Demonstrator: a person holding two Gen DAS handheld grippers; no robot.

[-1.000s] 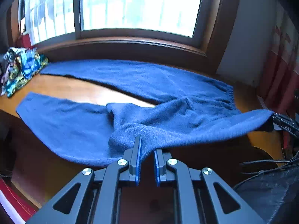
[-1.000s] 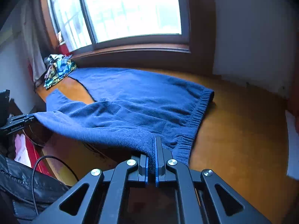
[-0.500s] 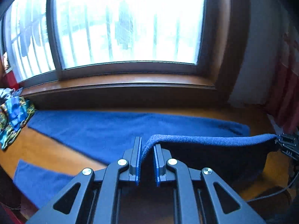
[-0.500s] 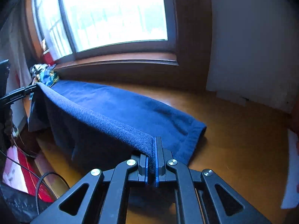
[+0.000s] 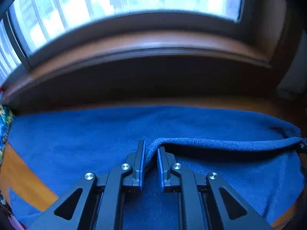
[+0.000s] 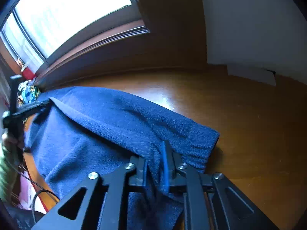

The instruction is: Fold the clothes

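Blue fleece trousers [image 5: 76, 143] lie folded over on the wooden table [image 5: 23, 182], one layer on top of the other. My left gripper [image 5: 151, 148] is low over the cloth, shut on the folded-over edge, which runs off to the right as a thick ridge. In the right wrist view the trousers [image 6: 115, 115] end in a ribbed waistband near my right gripper [image 6: 155, 153]. Its jaws stand apart with a bunch of cloth still lying between them. The left gripper [image 6: 28, 109] shows at the far left, pinching the same edge.
A dark window sill [image 5: 153, 46] and wall close off the far side. Colourful clothes [image 6: 26, 93] are heaped at the left end of the table [image 6: 249, 124]. White paper [image 6: 251, 73] lies against the wall. A black cable [image 6: 38, 195] hangs off the near-left edge.
Both grippers carried the lifted edge away towards the window and lowered it onto the far layer. The right jaws have widened; the left jaws keep the same gap.
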